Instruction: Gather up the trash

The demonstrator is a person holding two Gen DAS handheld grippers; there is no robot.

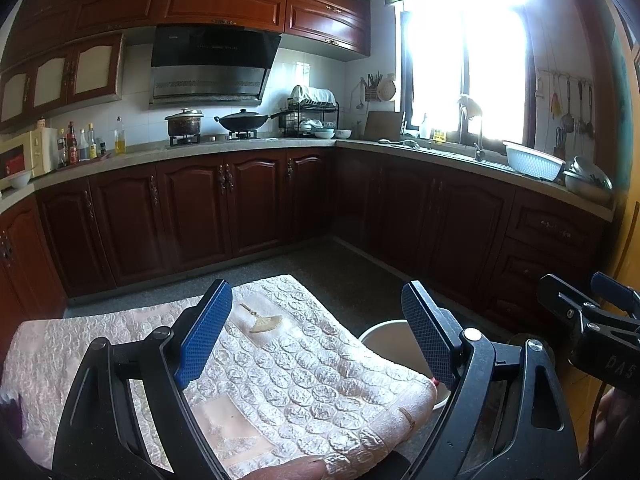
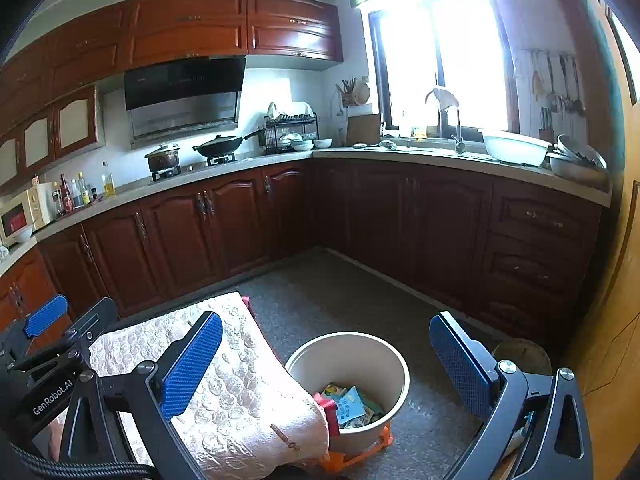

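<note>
Both grippers hover side by side over a quilted cloth [image 2: 240,380] draped on a low surface, pointing slightly downward into the kitchen. The left gripper [image 1: 316,336] has its jaws wide apart with nothing between the blue pads; the cloth merely shows through the gap. The right gripper [image 2: 326,364] likewise stands wide apart and holds nothing. On the cloth, just ahead of the left gripper and between its pads in that view, lies a small tan fan-shaped scrap [image 1: 265,323] with a thin stem, its long axis running diagonally away and to the left; it appears to be the one loose piece left to collect, though it is too small to identify. The bin [image 2: 394,354], a pale round pail on an orange base, stands on the floor just beside the cloth's right edge, directly below and between the right gripper's fingers, already holding wrappers [image 2: 350,404]. The scrap is nearer the left gripper, the bin nearer the right; a pick would therefore likely fall to the left, followed by a carry rightward to the bin.
</note>
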